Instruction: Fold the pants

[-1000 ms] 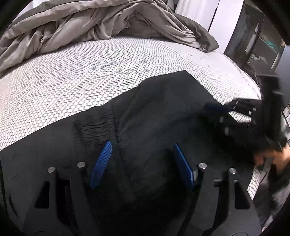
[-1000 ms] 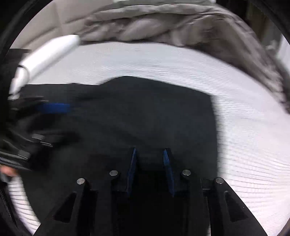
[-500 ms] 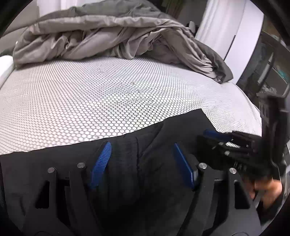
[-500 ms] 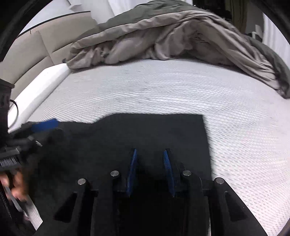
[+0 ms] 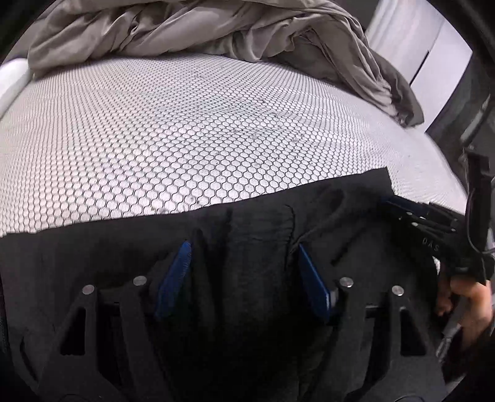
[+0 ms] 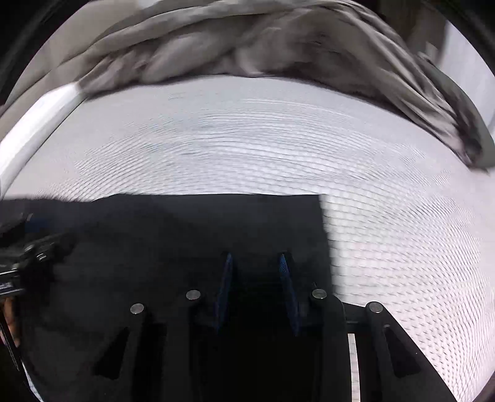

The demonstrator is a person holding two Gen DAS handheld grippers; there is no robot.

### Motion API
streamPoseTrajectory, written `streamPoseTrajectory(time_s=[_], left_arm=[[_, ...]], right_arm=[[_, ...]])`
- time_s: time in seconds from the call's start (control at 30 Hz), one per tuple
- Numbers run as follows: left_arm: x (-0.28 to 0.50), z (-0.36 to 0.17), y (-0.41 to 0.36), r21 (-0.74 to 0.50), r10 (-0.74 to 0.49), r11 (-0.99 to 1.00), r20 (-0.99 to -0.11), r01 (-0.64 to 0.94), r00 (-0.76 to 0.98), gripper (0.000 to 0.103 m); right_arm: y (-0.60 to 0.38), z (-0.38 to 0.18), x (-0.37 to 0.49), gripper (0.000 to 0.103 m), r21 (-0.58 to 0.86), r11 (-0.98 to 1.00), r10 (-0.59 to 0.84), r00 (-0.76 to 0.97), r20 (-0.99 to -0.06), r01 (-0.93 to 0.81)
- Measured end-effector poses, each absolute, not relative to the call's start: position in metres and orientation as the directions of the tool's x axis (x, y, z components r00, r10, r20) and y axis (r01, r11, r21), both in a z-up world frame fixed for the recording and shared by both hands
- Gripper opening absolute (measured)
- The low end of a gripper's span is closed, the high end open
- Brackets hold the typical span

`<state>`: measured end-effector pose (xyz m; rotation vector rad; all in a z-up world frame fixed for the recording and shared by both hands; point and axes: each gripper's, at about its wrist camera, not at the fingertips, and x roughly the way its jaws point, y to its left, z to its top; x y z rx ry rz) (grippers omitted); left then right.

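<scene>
The black pants (image 5: 263, 235) lie flat along the near edge of the bed's honeycomb-patterned mattress (image 5: 185, 130), their far edge straight and their right corner square in the right wrist view (image 6: 216, 222). My left gripper (image 5: 244, 250) sits over wrinkled fabric with its jaws spread wide and the cloth loose between the blue pads (image 5: 176, 272), while my right gripper (image 6: 255, 259) has its jaws drawn closer over the cloth near that corner, though I cannot tell whether they pinch any of it. Beyond the pants, a rumpled grey duvet (image 5: 216, 27) is heaped across the far side of the bed.
</scene>
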<state>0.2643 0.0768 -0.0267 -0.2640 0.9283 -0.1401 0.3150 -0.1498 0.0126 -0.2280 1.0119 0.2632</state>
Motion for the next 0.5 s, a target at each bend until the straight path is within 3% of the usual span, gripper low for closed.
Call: streamPoseTrajectory(time_s=[0.23, 0.4, 0.5], left_arm=[[0.235, 0.01, 0.085, -0.202, -0.127, 0.979, -0.726, -0.033, 0.676, 0.068], [0.197, 0.032, 0.076, -0.278, -0.263, 0.955, -0.639, 0.102, 0.723, 0.068], [0.188, 0.016, 0.062, -0.274, -0.292, 0.952, -0.683, 0.137, 0.669, 0.068]], right_arm=[[-0.162, 0.035, 0.286, 0.033, -0.025, 0.942, 0.164, 0.525, -0.835, -0.334], [-0.13, 0.036, 0.236, 0.033, 0.092, 0.871, 0.327, 0.428, -0.842, -0.483], [-0.112, 0.032, 0.218, 0.033, 0.138, 0.83, 0.382, 0.37, -0.847, -0.54]])
